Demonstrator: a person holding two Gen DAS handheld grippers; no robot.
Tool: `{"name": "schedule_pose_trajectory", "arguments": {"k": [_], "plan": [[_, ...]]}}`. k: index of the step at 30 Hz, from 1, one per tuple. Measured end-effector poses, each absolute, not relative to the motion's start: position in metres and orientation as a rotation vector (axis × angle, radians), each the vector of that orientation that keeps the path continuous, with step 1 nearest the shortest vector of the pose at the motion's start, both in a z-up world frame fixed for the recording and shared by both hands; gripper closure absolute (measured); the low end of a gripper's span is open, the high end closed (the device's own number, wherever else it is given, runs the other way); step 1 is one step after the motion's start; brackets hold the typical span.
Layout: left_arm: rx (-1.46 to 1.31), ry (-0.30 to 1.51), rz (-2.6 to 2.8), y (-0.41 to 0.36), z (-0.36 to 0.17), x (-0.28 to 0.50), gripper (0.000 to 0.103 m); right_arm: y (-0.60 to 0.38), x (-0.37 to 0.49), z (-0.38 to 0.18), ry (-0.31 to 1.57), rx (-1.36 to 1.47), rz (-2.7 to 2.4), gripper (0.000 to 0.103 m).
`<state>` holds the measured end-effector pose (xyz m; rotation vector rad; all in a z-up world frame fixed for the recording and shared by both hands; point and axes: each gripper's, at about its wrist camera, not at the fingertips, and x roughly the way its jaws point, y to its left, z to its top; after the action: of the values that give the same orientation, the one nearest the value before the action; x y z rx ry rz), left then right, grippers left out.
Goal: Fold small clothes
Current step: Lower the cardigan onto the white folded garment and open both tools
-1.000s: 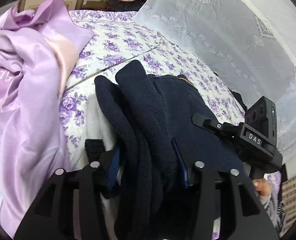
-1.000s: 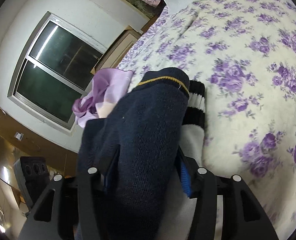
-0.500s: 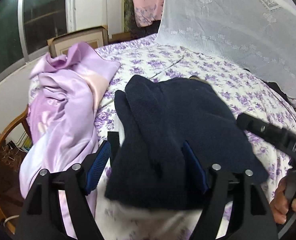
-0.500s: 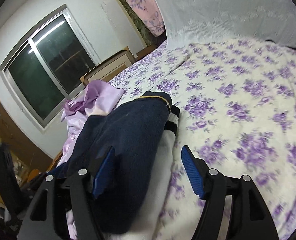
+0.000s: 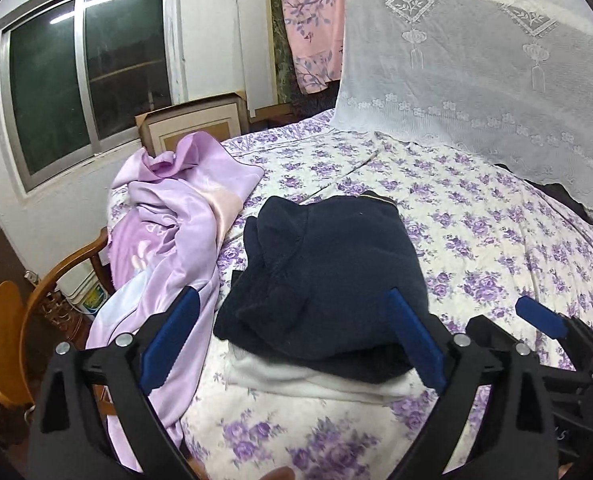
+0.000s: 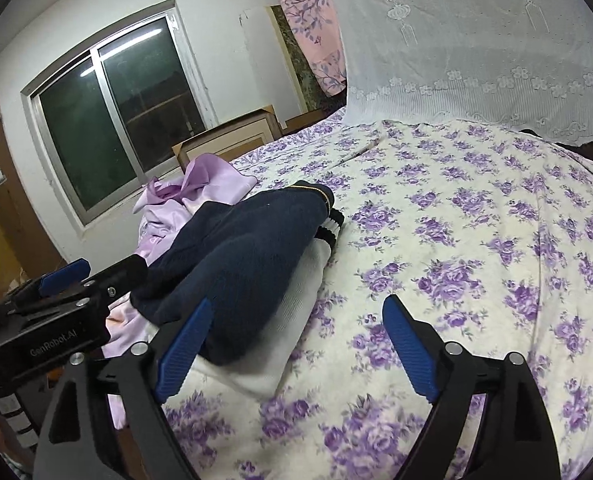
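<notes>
Both tools, left tool (image 5: 292, 336) and right tool (image 6: 296, 344), just opened empty, so the lumpy navy sweater (image 5: 328, 272) could flop off the white garment (image 5: 316, 380) beneath.

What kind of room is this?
Most likely a bedroom. There is a big bed with a purple-flowered sheet, a white lace net hanging over it, and folded clothes lying on top.

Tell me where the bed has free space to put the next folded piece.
Free: the floral bedsheet right of the folded navy knit garment, up to the white lace net. Crowded: its left, where the crumpled lilac satin cloth lies.
</notes>
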<state>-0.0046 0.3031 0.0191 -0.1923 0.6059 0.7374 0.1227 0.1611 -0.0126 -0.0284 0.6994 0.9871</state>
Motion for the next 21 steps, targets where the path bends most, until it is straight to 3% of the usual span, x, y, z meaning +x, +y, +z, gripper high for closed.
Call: {"name": "schedule_pose_trajectory", "arguments": {"k": [21], "plan": [[-0.248,0.591,0.930,0.247,0.036,-0.080,0.005,0.124,0.077,0.019,0.689,-0.034,1.059,0.004]]}}
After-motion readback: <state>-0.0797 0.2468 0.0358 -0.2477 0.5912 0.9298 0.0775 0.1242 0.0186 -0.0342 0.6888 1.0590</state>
